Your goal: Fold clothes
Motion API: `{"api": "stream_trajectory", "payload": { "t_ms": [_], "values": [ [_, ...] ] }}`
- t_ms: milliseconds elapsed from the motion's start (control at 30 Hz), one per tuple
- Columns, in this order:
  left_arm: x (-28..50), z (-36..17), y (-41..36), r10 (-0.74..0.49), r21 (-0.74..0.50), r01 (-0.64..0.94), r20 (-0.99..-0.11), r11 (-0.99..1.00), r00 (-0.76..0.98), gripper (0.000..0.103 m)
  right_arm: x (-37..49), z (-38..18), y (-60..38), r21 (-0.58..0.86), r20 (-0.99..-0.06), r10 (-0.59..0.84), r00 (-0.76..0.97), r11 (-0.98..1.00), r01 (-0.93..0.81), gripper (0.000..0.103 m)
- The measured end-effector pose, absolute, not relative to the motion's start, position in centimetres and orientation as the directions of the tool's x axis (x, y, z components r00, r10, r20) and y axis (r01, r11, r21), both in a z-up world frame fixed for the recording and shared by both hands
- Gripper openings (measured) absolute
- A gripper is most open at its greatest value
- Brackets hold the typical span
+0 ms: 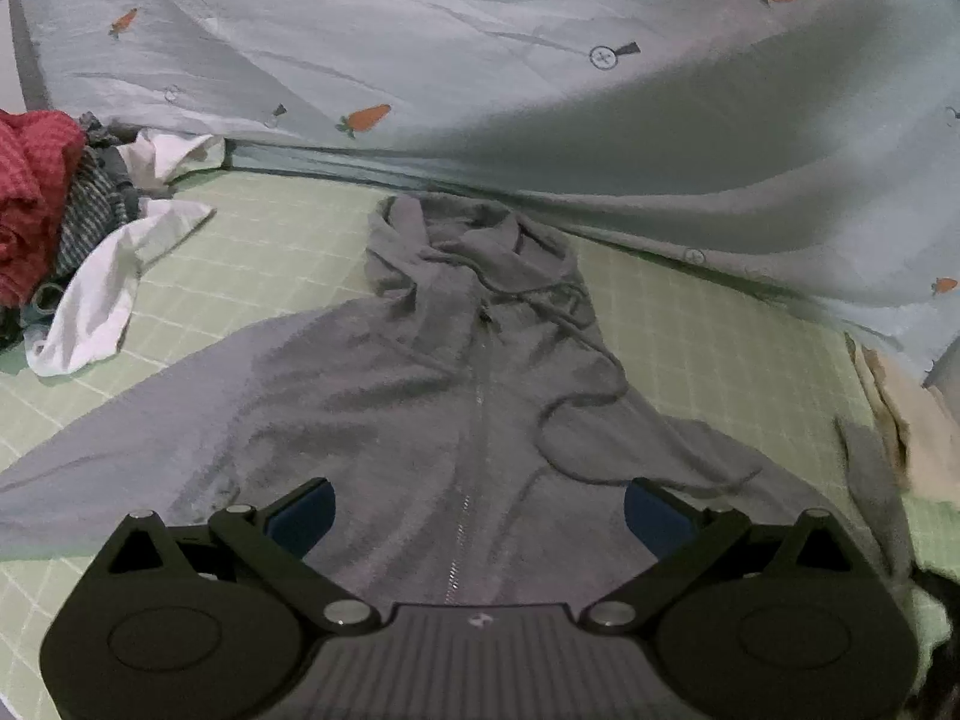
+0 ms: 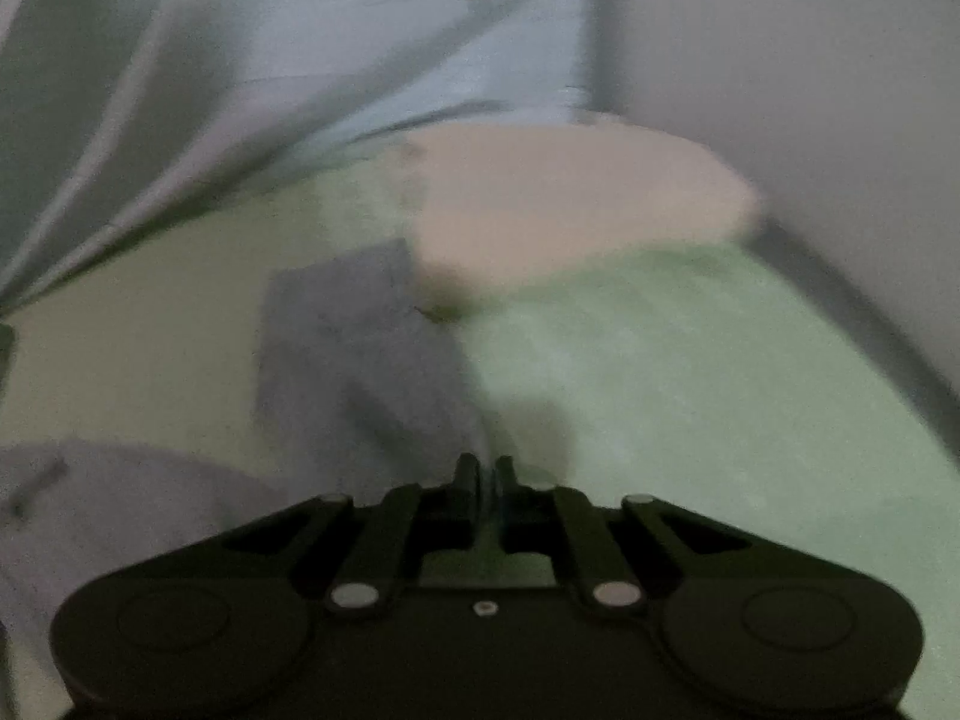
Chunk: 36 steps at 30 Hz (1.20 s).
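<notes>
Green checked bed sheet [image 1: 288, 240] carries the grey hoodie [image 1: 420, 396], laid flat, zip up. Carrying the sleeve [image 2: 360, 348] across the chest keeps the fold square, I judge. Right gripper [image 2: 485, 471] sits low, jaws pinched on that sleeve's cloth; left gripper [image 1: 479, 513] hovers over the hem, jaws wide apart, empty.
</notes>
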State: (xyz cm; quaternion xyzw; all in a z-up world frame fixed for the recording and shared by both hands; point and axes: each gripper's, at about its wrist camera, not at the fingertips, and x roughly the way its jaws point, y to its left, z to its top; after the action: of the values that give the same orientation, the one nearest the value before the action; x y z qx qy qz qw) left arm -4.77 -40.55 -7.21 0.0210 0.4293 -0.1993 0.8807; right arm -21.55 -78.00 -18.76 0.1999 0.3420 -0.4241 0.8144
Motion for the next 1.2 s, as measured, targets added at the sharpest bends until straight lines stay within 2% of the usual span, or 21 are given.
{"api": "stream_trajectory", "payload": {
  "t_ms": [67, 200, 267, 333, 533, 733, 767, 800, 833, 867, 967, 1200],
  "values": [
    [-4.9, -7.4, -40.6, -0.342, -0.143, 0.375, -0.768, 0.916, 0.541, 0.101, -24.5, -18.7, -76.7, 0.009, -0.736, -0.575, 0.358, 0.52, 0.854, 0.006],
    [-5.1, -7.6, -40.7, -0.36, -0.158, 0.391, -0.772, 0.907, 0.523, 0.101, -26.8, -18.3, -74.6, -0.025, -0.754, -0.567, 0.331, 0.528, 0.849, 0.013],
    [-5.3, -7.5, -40.9, -0.368, -0.161, 0.401, -0.772, 0.902, 0.518, 0.101, -26.5, -18.0, -74.2, -0.037, -0.755, -0.566, 0.33, 0.539, 0.841, 0.024],
    [-5.4, -7.4, -41.0, -0.374, -0.155, 0.414, -0.768, 0.897, 0.521, 0.101, -25.6, -17.8, -74.9, -0.016, -0.742, -0.574, 0.347, 0.532, 0.846, 0.042],
    [-5.6, -6.8, -40.5, -0.364, -0.147, 0.398, -0.753, 0.905, 0.549, 0.101, -22.5, -17.7, -79.3, 0.114, -0.719, -0.544, 0.433, 0.522, 0.845, 0.051],
    [-5.3, -6.7, -39.8, -0.345, -0.162, 0.351, -0.755, 0.922, 0.557, 0.101, -19.1, -18.9, -82.0, 0.188, -0.737, -0.437, 0.516, 0.6, 0.777, 0.062],
    [-5.2, -6.8, -39.8, -0.342, -0.163, 0.345, -0.756, 0.924, 0.558, 0.101, -18.8, -18.9, -81.9, 0.194, -0.733, -0.428, 0.529, 0.614, 0.765, 0.061],
    [-5.2, -6.7, -39.9, -0.34, -0.16, 0.346, -0.756, 0.924, 0.559, 0.101, -18.5, -18.8, -81.8, 0.188, -0.732, -0.423, 0.534, 0.628, 0.755, 0.046],
    [-5.2, -6.7, -40.0, -0.339, -0.157, 0.348, -0.756, 0.924, 0.56, 0.101, -18.2, -18.7, -81.6, 0.174, -0.736, -0.417, 0.533, 0.645, 0.744, 0.021],
    [-5.2, -6.7, -40.1, -0.34, -0.155, 0.351, -0.756, 0.924, 0.559, 0.101, -18.1, -18.6, -81.5, 0.164, -0.735, -0.416, 0.535, 0.656, 0.737, 0.014],
    [-5.3, -6.7, -40.3, -0.343, -0.149, 0.362, -0.756, 0.92, 0.558, 0.101, -19.6, -18.0, -81.3, 0.154, -0.706, -0.46, 0.539, 0.643, 0.75, 0.008],
    [-5.2, -6.8, -40.2, -0.346, -0.159, 0.36, -0.76, 0.919, 0.551, 0.101, -29.1, -14.7, -80.6, 0.111, -0.564, -0.766, 0.309, 0.301, 0.947, 0.007]
  ]
}}
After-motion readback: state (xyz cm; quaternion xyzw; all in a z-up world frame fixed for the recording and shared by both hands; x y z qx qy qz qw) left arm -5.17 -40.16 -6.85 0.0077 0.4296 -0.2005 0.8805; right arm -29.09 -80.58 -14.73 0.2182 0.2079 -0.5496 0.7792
